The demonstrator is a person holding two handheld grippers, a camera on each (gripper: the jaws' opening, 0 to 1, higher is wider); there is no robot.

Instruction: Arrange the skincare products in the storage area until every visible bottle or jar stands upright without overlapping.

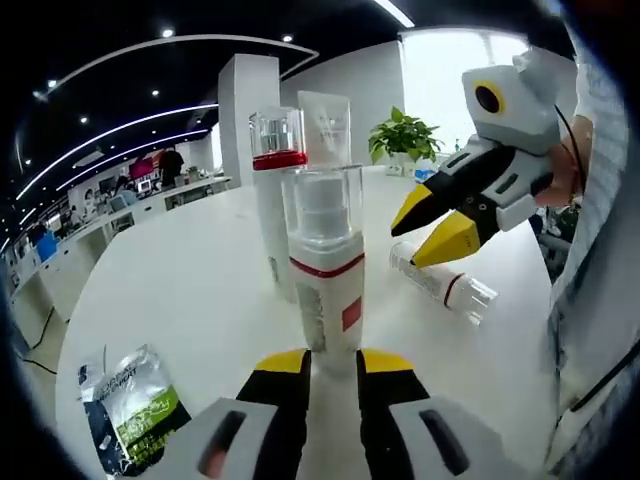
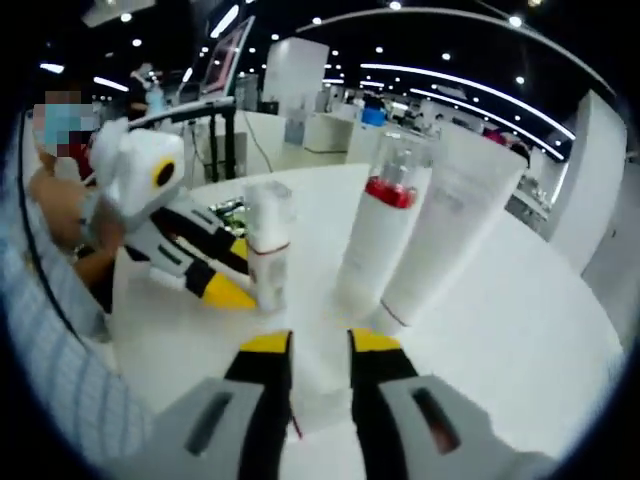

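- Upright on the tabletop (image 1: 200, 290): pump bottle (image 1: 325, 265), red-collared bottle (image 1: 277, 190), tube (image 1: 325, 125).
- Left gripper (image 1: 330, 370) jaws straddle the pump bottle; grip uncertain.
- Right gripper (image 1: 435, 225) jaws parted, empty.
- Remaining: lying bottle (image 1: 443, 282) needs standing.

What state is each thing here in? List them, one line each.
small bottle: upright, cap on, between the left gripper's jaws
tall bottle: upright, cap on
tube: standing upright
fallen bottle: lying on its side
packet: lying flat on the table
left gripper: jaws around the small bottle, grip unclear
right gripper: open, over the fallen bottle
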